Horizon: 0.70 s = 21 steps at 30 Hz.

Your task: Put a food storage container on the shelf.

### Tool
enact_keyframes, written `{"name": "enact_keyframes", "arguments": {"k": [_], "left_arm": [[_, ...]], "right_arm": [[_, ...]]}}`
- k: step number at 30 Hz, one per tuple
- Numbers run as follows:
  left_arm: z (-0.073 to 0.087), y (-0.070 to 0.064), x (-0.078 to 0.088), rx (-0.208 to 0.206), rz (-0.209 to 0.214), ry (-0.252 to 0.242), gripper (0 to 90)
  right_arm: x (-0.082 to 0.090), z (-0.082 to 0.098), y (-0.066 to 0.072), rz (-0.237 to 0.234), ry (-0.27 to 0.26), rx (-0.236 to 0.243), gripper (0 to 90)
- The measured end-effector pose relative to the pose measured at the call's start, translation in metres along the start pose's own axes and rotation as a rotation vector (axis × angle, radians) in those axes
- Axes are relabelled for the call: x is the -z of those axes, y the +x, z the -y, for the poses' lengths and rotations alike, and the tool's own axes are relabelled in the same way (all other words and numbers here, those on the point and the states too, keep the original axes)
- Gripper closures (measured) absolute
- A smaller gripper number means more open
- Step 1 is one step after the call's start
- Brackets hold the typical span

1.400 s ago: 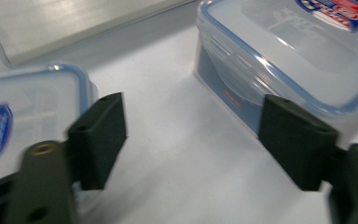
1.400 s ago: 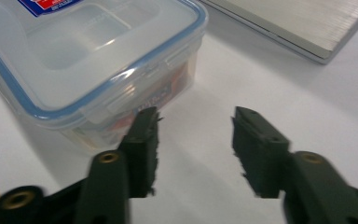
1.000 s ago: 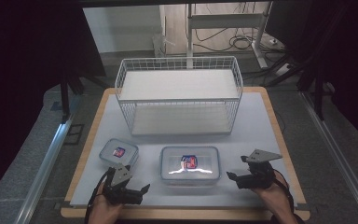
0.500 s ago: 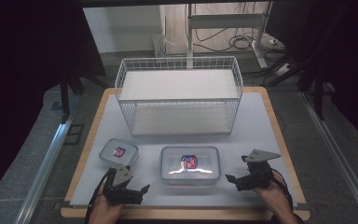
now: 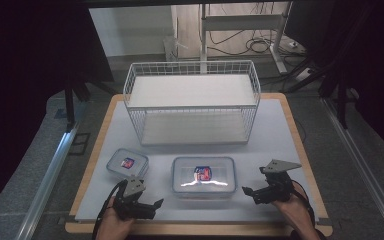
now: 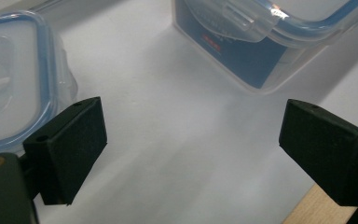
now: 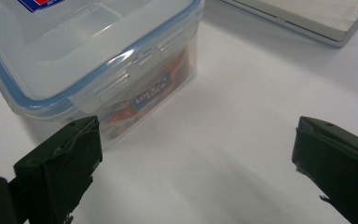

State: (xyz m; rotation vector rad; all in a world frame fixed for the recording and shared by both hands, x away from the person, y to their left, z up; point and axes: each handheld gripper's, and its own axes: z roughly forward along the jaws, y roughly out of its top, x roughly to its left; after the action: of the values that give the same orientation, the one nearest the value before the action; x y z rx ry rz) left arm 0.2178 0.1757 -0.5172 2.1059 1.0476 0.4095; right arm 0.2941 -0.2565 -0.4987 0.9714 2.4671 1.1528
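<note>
Two clear lidded containers with blue seals sit at the front of a white mat (image 5: 280, 135): a small one (image 5: 127, 163) on the left and a large one (image 5: 203, 176) in the centre. My left gripper (image 5: 147, 200) rests just below the small container, open; in the left gripper view its jaws (image 6: 191, 140) frame bare mat, with the small container (image 6: 9, 93) at the left and the large one (image 6: 265, 42) ahead. My right gripper (image 5: 252, 192) lies right of the large container. Its jaws (image 7: 196, 158) have just been opening and stand open with nothing between them, the large container (image 7: 88, 56) ahead to the left.
A white wire basket (image 5: 190, 125) with a pale board inside stands at the back of the mat; its base (image 7: 307, 18) appears in the right gripper view. The wooden table edge (image 5: 195, 229) runs along the front. Dark floor and cables surround the table.
</note>
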Motion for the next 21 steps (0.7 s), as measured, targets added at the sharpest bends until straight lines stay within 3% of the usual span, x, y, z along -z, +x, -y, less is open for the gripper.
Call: {"name": "enact_keyframes", "arguments": {"k": [15, 18, 21], "left_arm": [[-0.023, 0.000, -0.007, 0.019, 0.106, -0.011, 6.1], [-0.030, 0.005, -0.010, 0.048, 0.147, -0.028, 4.6], [-0.036, 0.008, -0.014, 0.076, 0.178, -0.033, 5.4]], "right_arm": [[0.003, -0.011, 0.003, 0.030, -0.013, -0.024, 1.2], [0.004, -0.015, 0.004, 0.022, -0.013, -0.032, 0.0], [0.003, -0.019, 0.004, -0.014, -0.011, -0.083, 0.0]]}}
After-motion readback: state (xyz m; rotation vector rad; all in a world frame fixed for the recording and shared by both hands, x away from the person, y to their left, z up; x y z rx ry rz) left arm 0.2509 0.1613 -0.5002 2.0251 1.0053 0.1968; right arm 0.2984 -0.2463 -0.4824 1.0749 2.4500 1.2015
